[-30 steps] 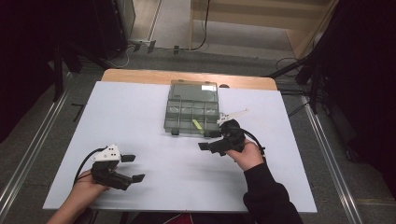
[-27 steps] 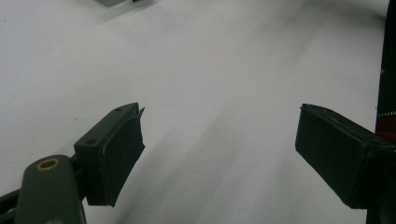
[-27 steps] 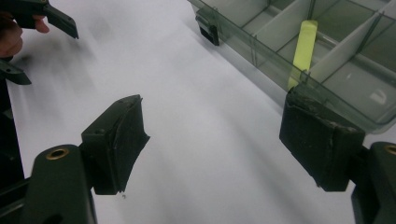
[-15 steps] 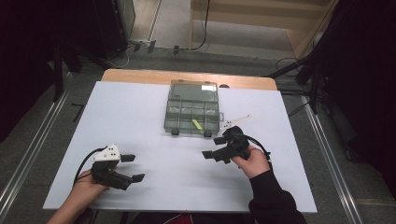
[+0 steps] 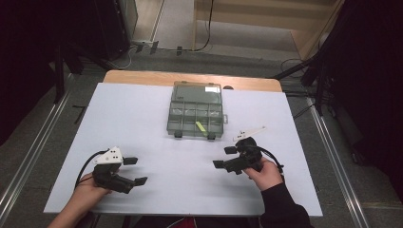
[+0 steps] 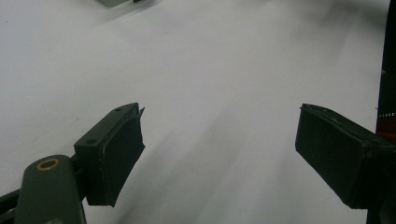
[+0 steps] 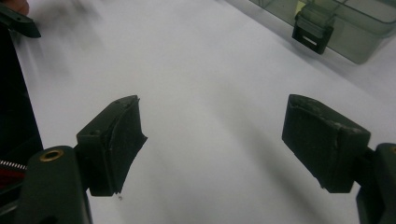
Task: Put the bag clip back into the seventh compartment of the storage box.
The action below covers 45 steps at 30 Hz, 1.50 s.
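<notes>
Right gripper (image 5: pixel 225 157) has drawn back toward the table's near edge; both grippers gape wide, empty. Left gripper (image 5: pixel 135 170) near-left. Box (image 5: pixel 196 110), far-centre: probably light, rigid, slick; grasp its front latches.

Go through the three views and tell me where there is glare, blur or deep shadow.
High view: glare patch on the lid of the compartment box, surroundings beyond the table very dark. Left gripper view: table soft and streaky, jaws sharper, faint shadows below them. Right gripper view: top left smeared by blur, the box latch fairly crisp.
</notes>
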Motion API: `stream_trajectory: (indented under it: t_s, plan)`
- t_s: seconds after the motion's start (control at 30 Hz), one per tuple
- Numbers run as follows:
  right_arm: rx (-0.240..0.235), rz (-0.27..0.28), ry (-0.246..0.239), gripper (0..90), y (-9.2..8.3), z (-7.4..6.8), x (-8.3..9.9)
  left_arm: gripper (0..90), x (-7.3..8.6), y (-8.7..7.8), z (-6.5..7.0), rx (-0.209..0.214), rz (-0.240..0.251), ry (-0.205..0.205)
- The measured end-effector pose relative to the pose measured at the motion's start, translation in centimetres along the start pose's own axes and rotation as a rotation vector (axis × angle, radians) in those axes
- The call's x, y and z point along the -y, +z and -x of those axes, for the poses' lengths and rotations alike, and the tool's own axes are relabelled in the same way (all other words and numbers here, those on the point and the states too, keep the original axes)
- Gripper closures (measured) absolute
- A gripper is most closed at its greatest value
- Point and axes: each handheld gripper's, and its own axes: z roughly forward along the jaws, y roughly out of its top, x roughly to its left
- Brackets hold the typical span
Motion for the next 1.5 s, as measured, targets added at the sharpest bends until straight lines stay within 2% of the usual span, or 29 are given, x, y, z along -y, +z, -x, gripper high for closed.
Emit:
stream_trajectory:
  t_s: [0.27,0.7,1.07,1.2,1.33,1.5]
  plan:
    - [0.017,0.021,-0.009,20.5,-0.8,0.1,1.7,14.8,0.0,0.0,0.0,-0.001,-0.002,0.001]
    - [0.047,0.014,-0.033,20.5,-1.5,0.1,4.0,14.8,0.0,0.0,0.0,-0.005,-0.002,0.002]
    - [0.057,0.000,-0.020,20.4,-2.2,0.8,5.8,14.8,0.0,0.0,0.0,-0.005,-0.002,0.001]
    - [0.064,0.006,-0.016,20.4,-2.4,1.2,6.4,14.8,0.0,0.0,0.0,-0.003,0.000,0.000]
    - [0.068,0.015,0.008,20.4,-2.9,1.5,7.0,14.8,0.0,0.0,0.0,-0.004,0.001,0.000]
    - [0.071,0.023,0.009,20.3,-3.1,1.6,7.4,14.8,0.0,0.0,0.0,-0.005,0.001,0.000]
